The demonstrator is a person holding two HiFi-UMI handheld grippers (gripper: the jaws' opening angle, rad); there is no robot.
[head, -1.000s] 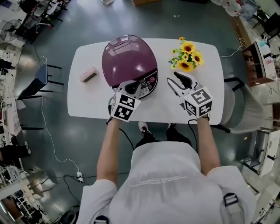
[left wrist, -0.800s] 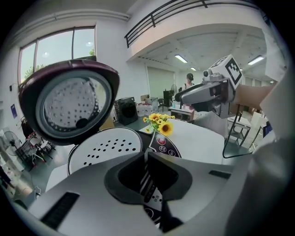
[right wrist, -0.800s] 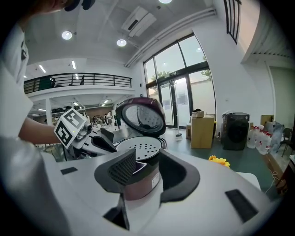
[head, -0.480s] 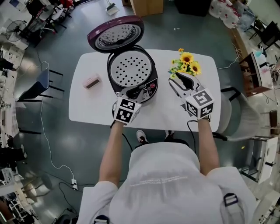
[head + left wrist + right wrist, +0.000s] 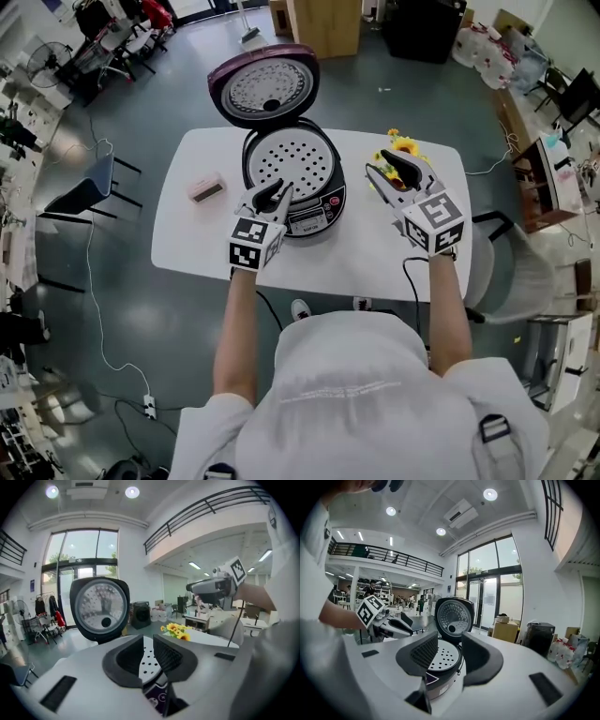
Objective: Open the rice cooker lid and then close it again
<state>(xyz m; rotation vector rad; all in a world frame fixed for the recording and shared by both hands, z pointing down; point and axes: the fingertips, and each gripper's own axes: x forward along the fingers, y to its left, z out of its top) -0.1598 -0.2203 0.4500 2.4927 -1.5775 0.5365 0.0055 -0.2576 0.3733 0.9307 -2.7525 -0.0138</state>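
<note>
The purple rice cooker (image 5: 314,211) stands mid-table with its lid (image 5: 263,86) swung up and back; the perforated inner tray (image 5: 289,167) shows. My left gripper (image 5: 278,192) hovers over the cooker's front rim. Its jaws have just been opening and stand a narrow gap apart with nothing between them; the left gripper view looks through that gap (image 5: 148,645) at the tray and the raised lid (image 5: 99,606). My right gripper (image 5: 379,165) is open and empty, in the air to the right of the cooker. Past its jaws (image 5: 449,651) the right gripper view shows the lid (image 5: 452,616).
A bunch of yellow flowers (image 5: 403,148) sits on the white table (image 5: 187,244) just behind the right gripper. A small pink box (image 5: 205,187) lies left of the cooker. Chairs stand at both table ends, and cables run across the floor.
The cooker lid went from closed to fully raised. Both grippers rose off the table; the left one came away from the cooker's front latch area and its jaws parted slightly.
</note>
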